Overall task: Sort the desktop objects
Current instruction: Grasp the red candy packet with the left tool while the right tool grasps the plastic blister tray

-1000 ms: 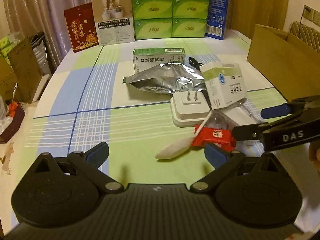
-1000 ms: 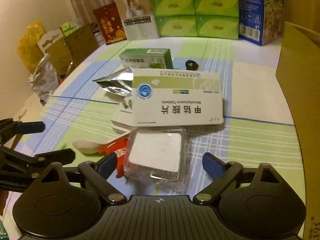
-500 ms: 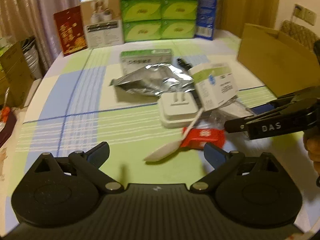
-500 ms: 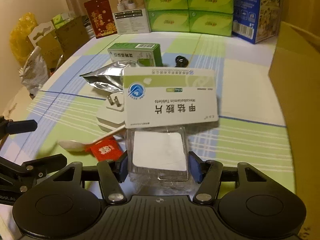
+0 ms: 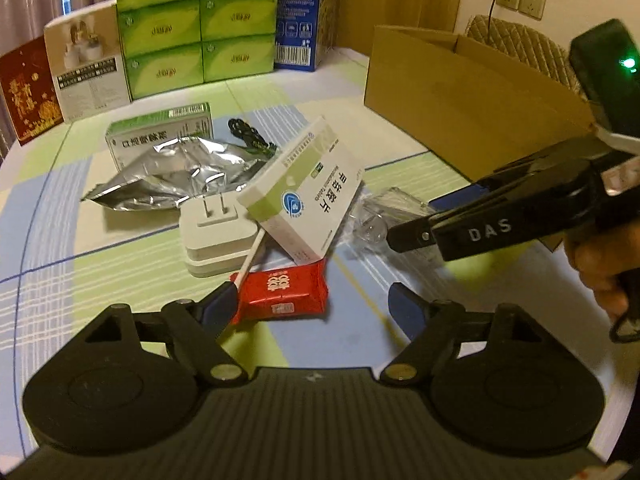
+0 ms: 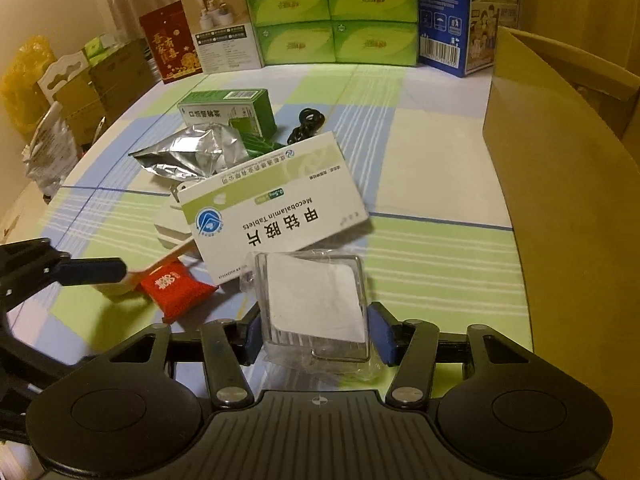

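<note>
A clear plastic box with a white pad inside sits between my right gripper's blue pads. Its jaws are closing and both pads press the box's sides. A white medicine box leans on the far edge of the clear box. In the left wrist view my left gripper straddles a red snack packet. Its jaws are closing; the left pad touches the packet's edge and a white spoon handle, while the right pad stands apart. The right gripper reaches in from the right.
A white plug adapter, silver foil bag, green medicine box and black cable lie behind. An open cardboard box stands at the right. Green tissue boxes and a blue carton line the back.
My right gripper's jaws came in from wide apart onto the clear box, and the medicine box tipped. My left gripper moved forward over the red packet and its jaws narrowed.
</note>
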Demonstrator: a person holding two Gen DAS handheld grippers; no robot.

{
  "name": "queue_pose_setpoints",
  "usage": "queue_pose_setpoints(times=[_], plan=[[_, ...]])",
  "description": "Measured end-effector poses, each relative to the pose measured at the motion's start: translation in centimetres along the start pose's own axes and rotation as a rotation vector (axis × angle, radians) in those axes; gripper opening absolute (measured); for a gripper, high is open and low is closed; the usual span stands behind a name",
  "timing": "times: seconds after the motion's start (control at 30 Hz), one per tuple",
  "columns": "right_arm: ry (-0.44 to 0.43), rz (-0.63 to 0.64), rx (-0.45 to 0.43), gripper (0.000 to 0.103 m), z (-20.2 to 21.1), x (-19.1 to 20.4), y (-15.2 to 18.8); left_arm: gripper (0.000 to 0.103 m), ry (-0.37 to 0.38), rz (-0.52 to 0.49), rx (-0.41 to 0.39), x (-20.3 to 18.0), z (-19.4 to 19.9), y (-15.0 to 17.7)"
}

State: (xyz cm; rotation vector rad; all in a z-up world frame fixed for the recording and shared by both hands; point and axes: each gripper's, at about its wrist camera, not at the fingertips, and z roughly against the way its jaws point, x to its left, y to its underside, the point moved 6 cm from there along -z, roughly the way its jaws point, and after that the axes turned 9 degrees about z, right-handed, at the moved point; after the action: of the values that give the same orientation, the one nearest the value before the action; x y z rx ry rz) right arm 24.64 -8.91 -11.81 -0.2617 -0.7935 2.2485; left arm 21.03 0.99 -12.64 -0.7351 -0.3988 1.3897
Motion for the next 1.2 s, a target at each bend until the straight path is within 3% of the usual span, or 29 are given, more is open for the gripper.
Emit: queue_pose_setpoints(times=[0.07, 0.13, 0.23, 0.67, 0.8, 0.93, 1.2], plan=[[0.001, -0.003, -0.001, 0.056, 0.0, -0.3, -0.1, 0.079, -0.008, -0.006, 0.018, 0.1, -0.6, 0.2], [0.011, -0.009, 0.001, 0.072, 0.0, -0.6, -0.2, 0.079, -0.01, -0.006, 0.034, 0.1, -1.2, 0.4], [0.003, -0.027, 0.003, 0.077, 0.0, -1.0, -0.2, 0.079, -0.014, 0.01, 0.046, 0.4, -1.8, 0.5], [0.007, -0.027, 0.041, 0.077, -0.7, -1.4, 0.1, 0.079, -0.012, 0.143, 0.064, 2.7, -3.5, -0.5], [0.005, -0.025, 0.039, 0.076, -0.7, -1.3, 0.2, 0.071, -0.01, 0.135, 0.069, 2.4, -3.4, -0.5], [0.002, -0.025, 0.05, 0.065, -0.9, -1.3, 0.3, 0.058, -0.014, 0.147, 0.06, 2.5, -3.3, -0.5], [0.014, -0.025, 0.042, 0.055, -1.0, -1.3, 0.2, 0.039, 0.015, 0.171, 0.057, 2.5, -3.2, -0.6]])
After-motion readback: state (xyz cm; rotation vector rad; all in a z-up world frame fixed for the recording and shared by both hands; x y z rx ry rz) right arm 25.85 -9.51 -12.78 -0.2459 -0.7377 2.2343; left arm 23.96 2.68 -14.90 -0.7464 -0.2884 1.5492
